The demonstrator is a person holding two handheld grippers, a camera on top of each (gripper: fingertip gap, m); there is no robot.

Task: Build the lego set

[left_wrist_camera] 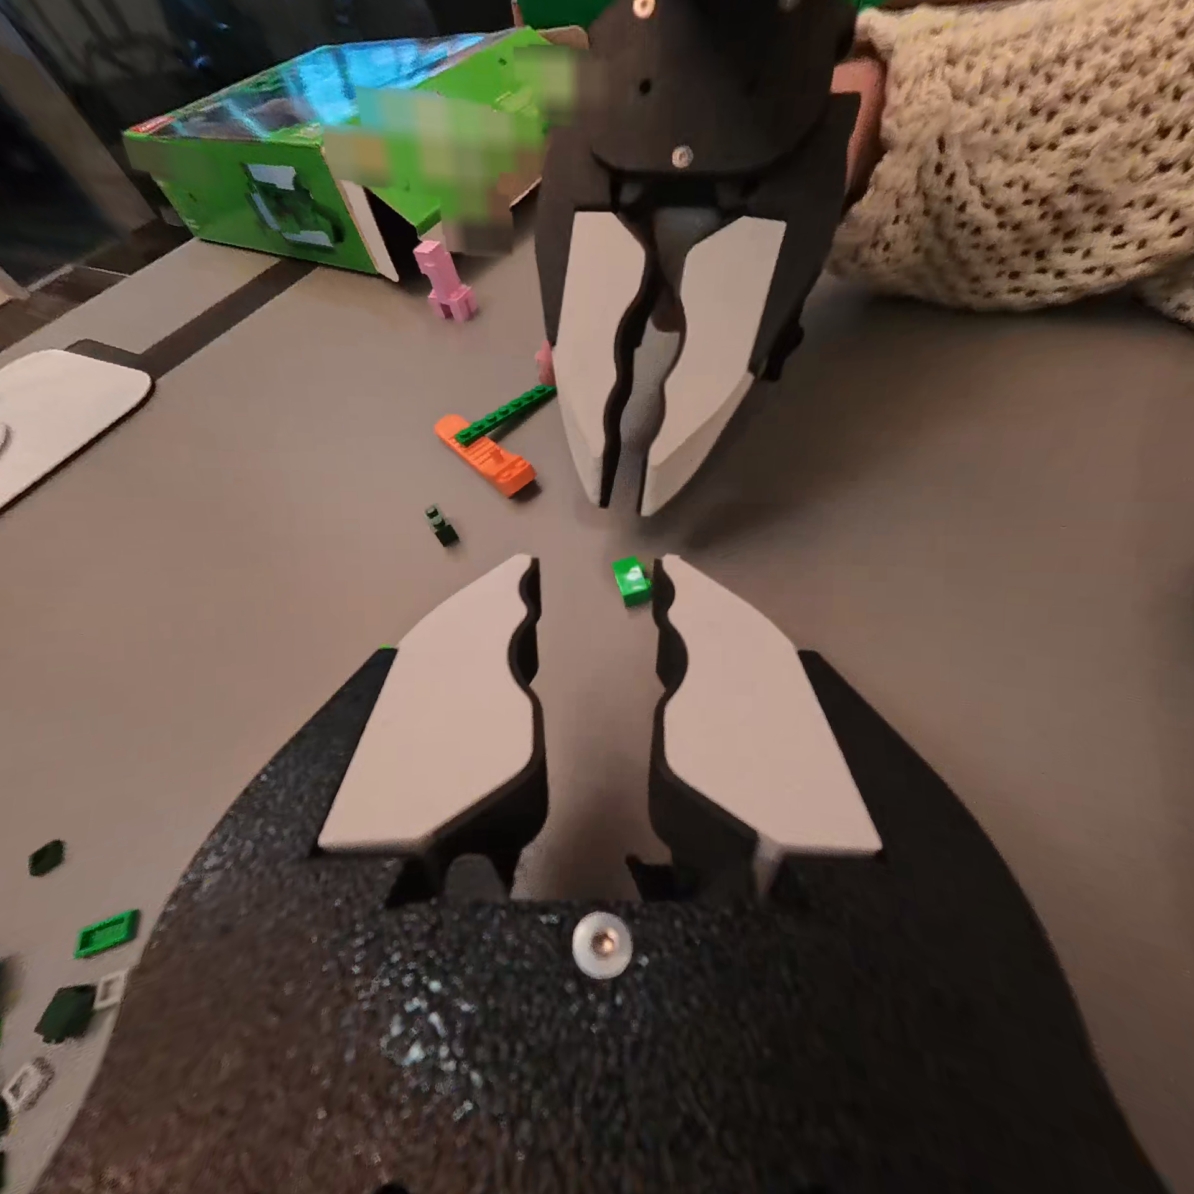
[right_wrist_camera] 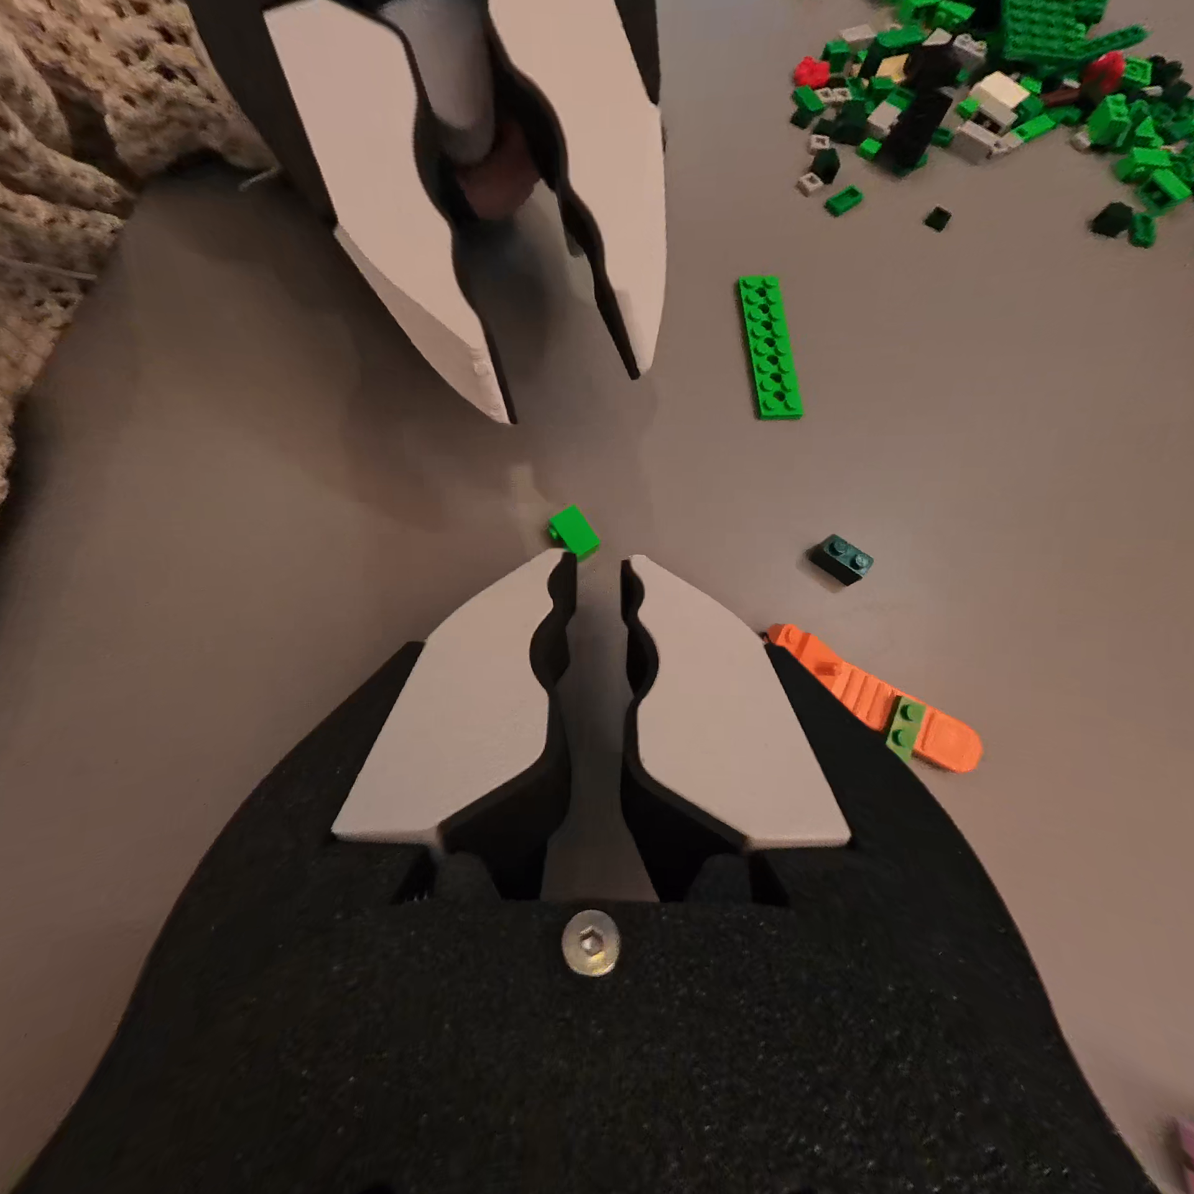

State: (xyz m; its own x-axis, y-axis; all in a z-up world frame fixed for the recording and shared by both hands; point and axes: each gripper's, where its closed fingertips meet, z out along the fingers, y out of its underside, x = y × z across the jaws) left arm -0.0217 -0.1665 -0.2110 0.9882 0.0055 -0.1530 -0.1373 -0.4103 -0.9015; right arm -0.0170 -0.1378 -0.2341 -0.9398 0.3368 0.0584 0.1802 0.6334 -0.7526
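Note:
A small bright green brick [left_wrist_camera: 631, 581] lies on the grey table [left_wrist_camera: 258, 581] between my two grippers, which face each other tip to tip. My left gripper [left_wrist_camera: 597, 565] is open. The brick sits by the inner side of its right fingertip [left_wrist_camera: 672, 572], and the other finger stands well clear of it. In the right wrist view the brick [right_wrist_camera: 574, 531] lies just ahead of the left fingertip [right_wrist_camera: 549, 568] of my right gripper [right_wrist_camera: 596, 559]. That gripper is narrowly open with nothing between its pads. It also shows in the left wrist view [left_wrist_camera: 625, 505].
An orange brick separator [left_wrist_camera: 486, 455] with a dark green strip [left_wrist_camera: 507, 413] on it, a dark green brick [right_wrist_camera: 841, 559] and a long green plate [right_wrist_camera: 770, 347] lie nearby. A brick pile [right_wrist_camera: 1001, 97], the green box [left_wrist_camera: 291, 168], a pink figure [left_wrist_camera: 446, 281] and a knitted blanket [left_wrist_camera: 1034, 161] border the area. The left gripper's tips are roughly 4 cm from the right gripper's.

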